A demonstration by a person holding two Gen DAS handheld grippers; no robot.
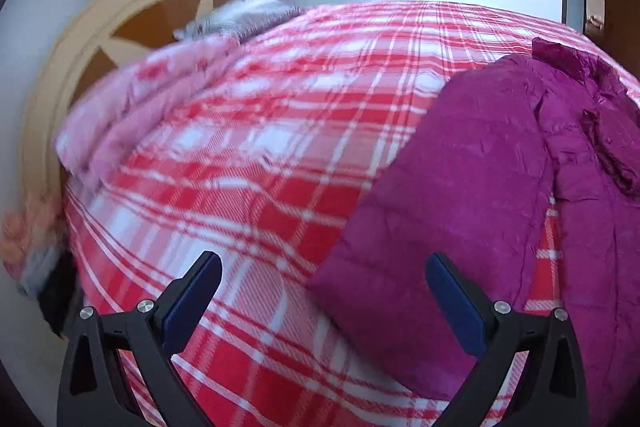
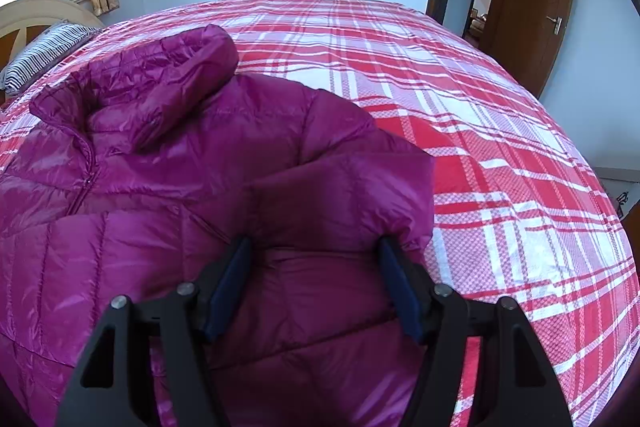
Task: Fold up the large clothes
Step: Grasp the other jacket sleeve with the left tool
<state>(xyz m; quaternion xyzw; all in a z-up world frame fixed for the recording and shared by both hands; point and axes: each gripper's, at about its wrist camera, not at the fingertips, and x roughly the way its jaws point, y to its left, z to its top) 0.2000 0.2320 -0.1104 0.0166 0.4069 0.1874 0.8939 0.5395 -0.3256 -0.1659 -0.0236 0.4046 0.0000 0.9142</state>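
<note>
Shiny magenta puffer jacket (image 2: 168, 163) lies partly folded, sleeve tucked across.

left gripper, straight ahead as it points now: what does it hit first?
Probably the red plaid bedspread; the open left gripper holds nothing. The purple jacket lies just right of that line, though depth is unclear.

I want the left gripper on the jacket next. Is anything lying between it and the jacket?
Nothing visible. The left gripper hangs open over bare plaid bedspread, and the purple jacket lies just to its right with only bedspread between. The pink quilt is bunched by the headboard, away from that path.
</note>
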